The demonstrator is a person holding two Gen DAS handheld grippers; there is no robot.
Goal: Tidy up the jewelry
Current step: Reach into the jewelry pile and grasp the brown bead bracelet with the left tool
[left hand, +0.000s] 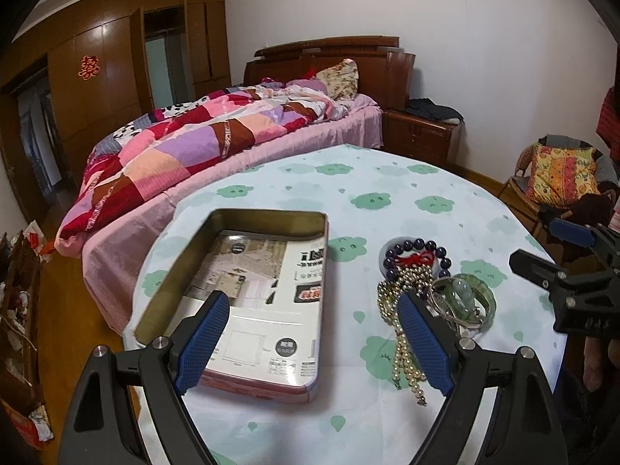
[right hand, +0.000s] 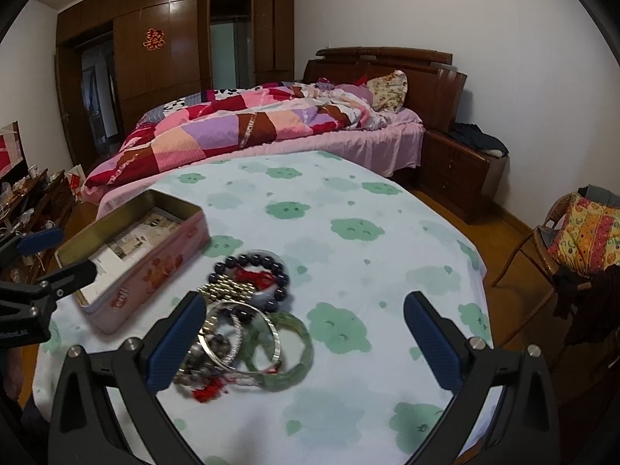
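Observation:
An open pink tin box [left hand: 166, 283] lined with a printed leaflet lies on the table; it also shows in the right wrist view [right hand: 155, 267]. Beside it is a heap of jewelry: a dark bead bracelet [left hand: 416, 246] [right hand: 252, 261], a pearl necklace [left hand: 405, 360], a green jade bangle [left hand: 490, 302] [right hand: 294, 352] and silver bangles [right hand: 232, 348]. My left gripper [left hand: 314, 341] is open and empty, straddling the box's near right corner. My right gripper [right hand: 306, 343] is open and empty above the heap's right side; it also shows in the left wrist view [left hand: 542, 248].
The round table [right hand: 348, 201] has a white cloth with green prints. A bed with a patchwork quilt [left hand: 186, 143] stands behind it, a wooden nightstand [right hand: 457, 178] at the back right and a wicker chair with a cushion [right hand: 581, 240] to the right.

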